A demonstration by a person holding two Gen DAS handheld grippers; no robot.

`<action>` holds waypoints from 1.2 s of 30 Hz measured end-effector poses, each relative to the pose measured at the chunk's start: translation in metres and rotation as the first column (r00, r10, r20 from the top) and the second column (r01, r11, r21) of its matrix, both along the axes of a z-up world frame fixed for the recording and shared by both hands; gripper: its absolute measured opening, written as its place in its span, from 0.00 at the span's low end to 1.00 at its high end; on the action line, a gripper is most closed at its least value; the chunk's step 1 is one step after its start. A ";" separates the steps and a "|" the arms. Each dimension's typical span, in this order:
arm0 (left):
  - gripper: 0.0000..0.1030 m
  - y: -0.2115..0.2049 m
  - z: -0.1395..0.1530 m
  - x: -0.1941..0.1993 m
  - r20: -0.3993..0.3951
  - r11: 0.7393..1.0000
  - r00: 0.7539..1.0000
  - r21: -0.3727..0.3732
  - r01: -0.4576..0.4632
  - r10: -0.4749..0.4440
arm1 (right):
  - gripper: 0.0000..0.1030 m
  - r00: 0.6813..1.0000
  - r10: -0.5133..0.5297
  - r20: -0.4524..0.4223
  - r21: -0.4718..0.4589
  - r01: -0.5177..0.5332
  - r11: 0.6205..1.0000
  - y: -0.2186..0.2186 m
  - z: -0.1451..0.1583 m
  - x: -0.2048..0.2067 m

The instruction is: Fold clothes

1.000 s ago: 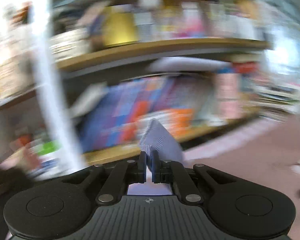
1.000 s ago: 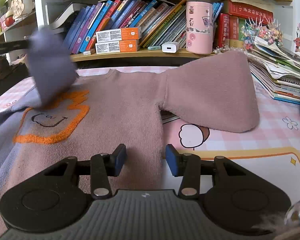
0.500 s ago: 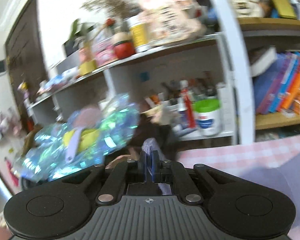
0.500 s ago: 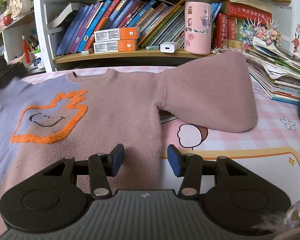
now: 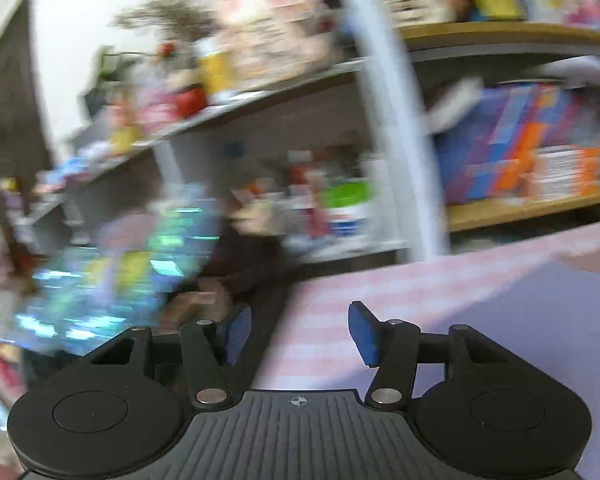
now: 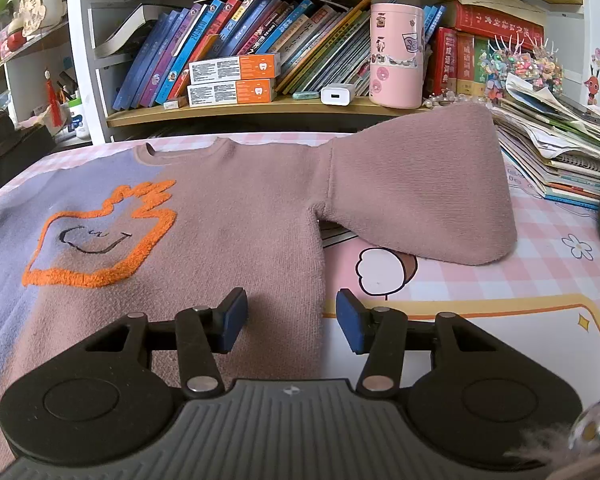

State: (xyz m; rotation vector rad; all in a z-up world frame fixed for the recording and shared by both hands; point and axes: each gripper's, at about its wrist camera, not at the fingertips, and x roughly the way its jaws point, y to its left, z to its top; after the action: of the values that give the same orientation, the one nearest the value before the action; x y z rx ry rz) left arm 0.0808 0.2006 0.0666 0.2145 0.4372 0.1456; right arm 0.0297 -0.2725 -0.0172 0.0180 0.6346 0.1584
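Observation:
A sweater (image 6: 236, 216), dusty pink with a lavender left part and an orange outlined figure, lies flat on the table (image 6: 480, 320). Its right sleeve (image 6: 420, 192) spreads out to the right. My right gripper (image 6: 291, 316) is open and empty, low over the sweater's right side edge. In the blurred left wrist view my left gripper (image 5: 298, 332) is open and empty at the table's left edge, with the lavender cloth (image 5: 540, 320) lying to its right.
A bookshelf (image 6: 260, 106) with books, boxes and a pink canister (image 6: 396, 56) runs behind the table. A pile of books and papers (image 6: 552, 136) sits at the right. Cluttered side shelves (image 5: 228, 92) and a shiny bag (image 5: 112, 280) stand left of the table.
My left gripper has let go of the lavender sleeve and opened, swinging to the right. The sleeve now lies flat at the left. The right gripper has barely moved.

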 end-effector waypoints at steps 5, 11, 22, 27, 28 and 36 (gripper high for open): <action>0.53 -0.086 -0.030 -0.022 -0.068 0.929 0.941 -0.197 0.314 -0.333 | 0.50 1.000 -0.020 0.002 0.037 0.020 0.999 -0.007 0.005 0.001; 0.65 -0.159 -0.054 -0.052 -0.143 0.866 0.854 -0.119 0.486 -0.499 | 0.60 0.975 -0.221 0.025 0.144 0.215 0.966 -0.064 0.028 0.007; 0.93 -0.165 -0.073 -0.054 -0.221 0.862 0.834 -0.124 0.491 -0.506 | 0.79 0.969 -0.242 0.054 -0.022 0.244 0.970 -0.100 0.028 0.065; 0.95 -0.161 -0.074 -0.048 -0.229 0.863 0.832 -0.160 0.479 -0.505 | 0.11 0.966 -0.242 0.092 -0.067 0.248 0.966 -0.088 0.026 0.080; 0.95 -0.160 -0.074 -0.048 -0.231 0.864 0.832 -0.165 0.476 -0.504 | 0.11 0.966 -0.231 0.114 -0.079 0.241 0.967 -0.082 0.027 0.081; 0.96 -0.162 -0.074 -0.050 -0.227 0.869 0.838 -0.143 0.475 -0.495 | 0.84 0.866 0.471 0.167 -0.254 -0.424 0.870 0.074 0.035 0.029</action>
State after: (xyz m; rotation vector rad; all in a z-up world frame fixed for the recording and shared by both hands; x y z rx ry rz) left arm 0.0309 0.0384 -0.0073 0.2602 0.6332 -0.4077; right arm 0.0589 -0.1987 0.0174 -0.3530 0.4168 0.5400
